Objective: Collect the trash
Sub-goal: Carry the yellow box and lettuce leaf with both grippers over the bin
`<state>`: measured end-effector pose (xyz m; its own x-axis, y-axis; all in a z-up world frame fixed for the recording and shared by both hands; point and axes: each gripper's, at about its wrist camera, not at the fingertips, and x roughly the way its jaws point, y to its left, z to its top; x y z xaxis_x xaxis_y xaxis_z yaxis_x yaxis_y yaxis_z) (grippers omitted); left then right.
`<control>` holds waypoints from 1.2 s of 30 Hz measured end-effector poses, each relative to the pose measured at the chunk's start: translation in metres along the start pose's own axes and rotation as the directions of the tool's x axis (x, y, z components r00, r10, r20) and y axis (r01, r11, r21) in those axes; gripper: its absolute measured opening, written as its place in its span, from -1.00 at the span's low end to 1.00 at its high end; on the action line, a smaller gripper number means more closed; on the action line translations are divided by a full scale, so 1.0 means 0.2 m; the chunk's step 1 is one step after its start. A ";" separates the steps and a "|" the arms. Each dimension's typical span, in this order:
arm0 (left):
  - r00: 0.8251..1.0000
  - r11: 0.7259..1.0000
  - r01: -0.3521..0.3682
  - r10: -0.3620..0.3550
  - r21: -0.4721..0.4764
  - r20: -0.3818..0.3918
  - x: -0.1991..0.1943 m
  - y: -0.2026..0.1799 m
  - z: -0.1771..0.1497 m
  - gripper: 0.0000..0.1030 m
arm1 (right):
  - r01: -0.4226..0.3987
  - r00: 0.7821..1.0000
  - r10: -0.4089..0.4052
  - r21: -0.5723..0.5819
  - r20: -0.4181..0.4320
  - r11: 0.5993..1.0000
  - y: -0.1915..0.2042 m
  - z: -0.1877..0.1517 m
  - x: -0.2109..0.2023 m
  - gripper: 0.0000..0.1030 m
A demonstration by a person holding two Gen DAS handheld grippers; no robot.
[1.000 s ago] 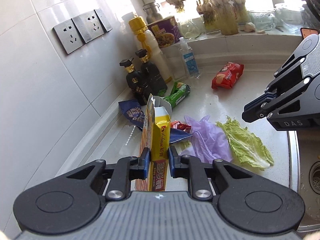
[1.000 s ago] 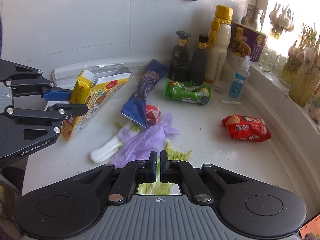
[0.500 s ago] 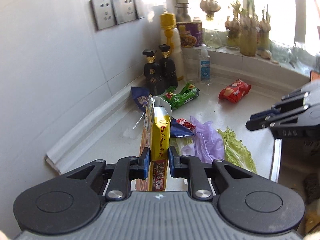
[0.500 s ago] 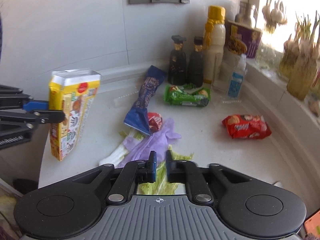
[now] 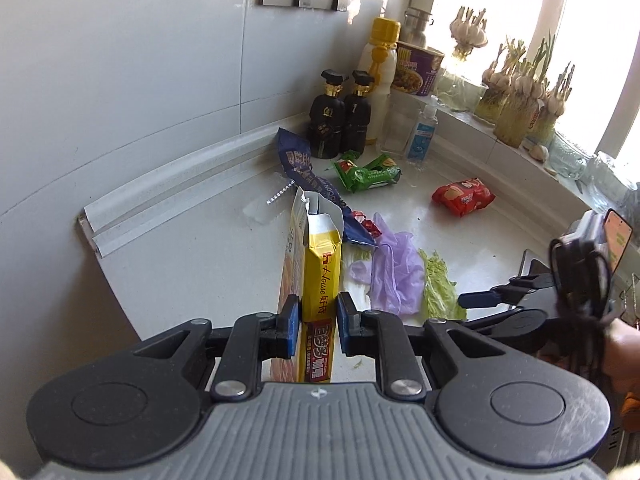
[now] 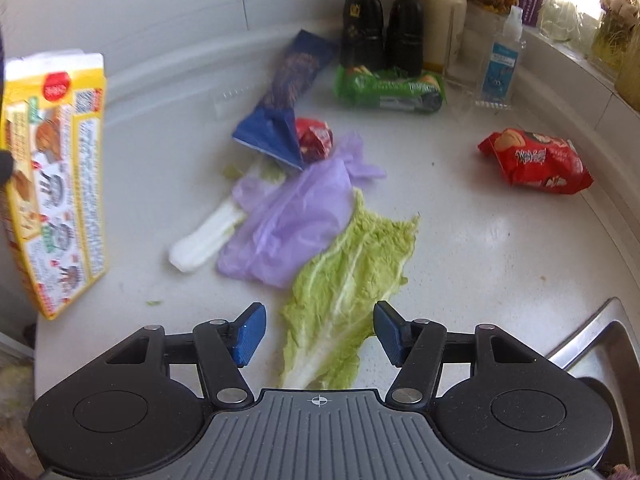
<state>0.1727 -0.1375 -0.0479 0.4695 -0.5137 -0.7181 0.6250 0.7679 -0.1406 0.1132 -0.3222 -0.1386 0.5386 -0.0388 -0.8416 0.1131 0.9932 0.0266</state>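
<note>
In the left wrist view, the left gripper (image 5: 318, 326) at lower centre clamps an opened yellow cardboard food box (image 5: 320, 276) between its 2 blue pads, the box standing upright above the white speckled countertop (image 5: 192, 264). Beyond it lie a crumpled purple plastic glove (image 5: 394, 268), a pale green cabbage leaf (image 5: 438, 284), a blue snack wrapper (image 5: 298, 160), a green biscuit packet (image 5: 370, 172) and a red crisp bag (image 5: 464, 196). 2 black sauce bottles (image 5: 340, 116) stand against the white tiled wall (image 5: 120, 80) at upper centre. The right gripper (image 5: 480, 308) enters from the right edge, low over the leaf. In the right wrist view, the right gripper (image 6: 318, 334) at lower centre has just been opening; its jaws stand apart on either side of the cabbage leaf (image 6: 352, 280) without pressing it. The purple glove (image 6: 292, 224) overlaps the leaf's upper left, a white cabbage stalk (image 6: 208, 240) juts from beneath it, and a small red wrapper (image 6: 316, 140) touches the blue wrapper (image 6: 288, 96). The yellow box (image 6: 56, 176) hangs tilted at the left edge. The red bag (image 6: 536, 160) lies apart at right; a steel sink edge (image 6: 596, 344) shows lower right.
</note>
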 end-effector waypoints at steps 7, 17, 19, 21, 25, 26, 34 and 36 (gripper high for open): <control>0.999 0.998 0.030 -0.031 -0.055 -0.015 -0.01 0.03 0.00 -0.66 | -0.009 1.000 0.008 0.046 0.021 0.999 -0.07 0.00 -0.05 -0.87; 0.998 0.995 0.055 -0.059 -0.085 -0.037 -0.05 0.05 0.01 -0.66 | -0.014 0.999 0.012 0.041 0.052 0.999 -0.06 0.08 -0.21 -0.95; 0.997 0.995 0.056 -0.060 -0.084 -0.042 -0.06 0.06 0.01 -0.66 | -0.023 0.998 0.020 0.045 0.058 0.999 -0.05 0.10 -0.26 -0.95; 0.997 0.995 0.054 -0.058 -0.086 -0.045 -0.08 0.07 0.01 -0.66 | -0.030 0.998 0.027 0.053 0.064 0.998 -0.04 0.12 -0.31 -0.95; 0.997 0.994 0.055 -0.059 -0.097 -0.046 -0.13 0.12 0.01 -0.66 | -0.059 0.996 0.054 0.075 0.072 0.995 -0.02 0.15 -0.41 -0.95; 0.997 0.993 0.054 -0.059 -0.103 -0.046 -0.14 0.13 0.00 -0.66 | -0.067 0.995 0.061 0.078 0.076 0.995 -0.01 0.16 -0.44 -0.95; 0.998 0.993 0.019 -0.026 -0.114 -0.054 -0.24 0.24 -0.06 -0.66 | -0.146 0.986 0.141 0.048 0.088 0.988 0.16 0.21 -0.58 -0.95; 0.998 0.992 0.014 -0.021 -0.125 -0.058 -0.26 0.27 -0.08 -0.66 | -0.165 0.983 0.161 0.036 0.085 0.986 0.22 0.21 -0.60 -0.95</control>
<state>0.1722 -0.0645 -0.0286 0.4190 -0.5064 -0.7537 0.5484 0.8027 -0.2344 0.0897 -0.2779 -0.0138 0.6190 0.1127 -0.7773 0.0528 0.9814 0.1843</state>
